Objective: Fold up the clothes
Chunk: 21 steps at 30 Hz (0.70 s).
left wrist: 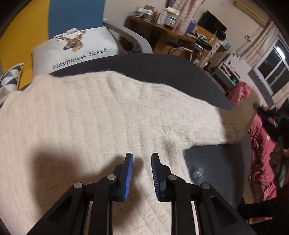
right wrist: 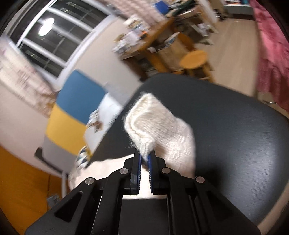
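Cream knit sweater (left wrist: 94, 115) spread over dark bench (left wrist: 162, 66), bare strip along far edge and near right corner. Left gripper (left wrist: 142, 159) above sweater, part open, holding nothing. Right gripper (right wrist: 144, 156) clamped on lifted sleeve (right wrist: 159, 126).

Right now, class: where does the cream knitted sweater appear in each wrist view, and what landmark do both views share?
Left wrist: the cream sweater fills the centre, spread across the dark table.
Right wrist: a sweater end sits centre frame, pinched by the right gripper.
Shared landmark: the blue-and-yellow wall panel.
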Motion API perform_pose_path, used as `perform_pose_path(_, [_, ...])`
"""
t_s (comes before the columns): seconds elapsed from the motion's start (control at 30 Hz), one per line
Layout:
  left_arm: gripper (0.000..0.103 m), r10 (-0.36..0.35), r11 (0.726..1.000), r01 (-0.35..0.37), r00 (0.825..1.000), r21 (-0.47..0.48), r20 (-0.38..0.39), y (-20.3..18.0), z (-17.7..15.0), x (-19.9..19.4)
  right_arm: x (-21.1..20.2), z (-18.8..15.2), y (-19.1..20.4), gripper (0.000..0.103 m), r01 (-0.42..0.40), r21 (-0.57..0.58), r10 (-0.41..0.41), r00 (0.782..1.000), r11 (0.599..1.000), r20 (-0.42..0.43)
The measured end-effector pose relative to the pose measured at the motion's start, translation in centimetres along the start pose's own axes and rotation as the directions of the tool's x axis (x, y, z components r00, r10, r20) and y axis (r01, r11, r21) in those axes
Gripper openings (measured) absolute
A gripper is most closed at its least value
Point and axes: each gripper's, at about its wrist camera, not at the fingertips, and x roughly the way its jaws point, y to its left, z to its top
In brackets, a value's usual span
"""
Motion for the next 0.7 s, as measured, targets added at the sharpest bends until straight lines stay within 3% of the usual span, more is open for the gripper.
perform_pose_path(0.13, [0.02,-0.018,1.0,0.017,0.999,-0.026,-0.035,0.7,-0.7,1.1,2.4,-1.5,5.2,0.008,-0.08,-0.092,0.075,0.995,0.993,-0.062])
perform_pose_path(0.2, [0.02,-0.109,0.99,0.106,0.994,-0.091,-0.025,1.8,-0.9,0.4,4.0,-2.6,7.4,0.008,-0.113,-0.129,0.1,0.99,0.985,-0.103])
perform_pose_path(0.27, [0.02,-0.223,0.961,0.217,0.975,-0.171,-0.013,3.1,-0.9,-0.4,5.6,-3.9,9.4,0.008,-0.144,-0.16,0.121,0.982,0.976,-0.146])
perform_pose_path(0.33, [0.02,-0.328,0.915,0.32,0.945,-0.245,0.006,4.3,-1.0,-1.2,7.1,-5.5,11.1,0.008,-0.156,-0.201,0.118,0.975,0.967,-0.186])
perform_pose_path(0.5, [0.022,-0.455,0.833,0.444,0.889,-0.329,0.049,5.6,0.0,-3.0,10.3,-10.0,13.4,0.008,-0.168,-0.286,0.082,0.954,0.943,-0.29])
perform_pose_path(0.7, [0.025,-0.488,0.794,0.466,0.872,-0.391,0.048,5.6,0.6,-3.2,12.4,-13.1,14.5,0.008,-0.153,-0.347,0.025,0.938,0.925,-0.347])
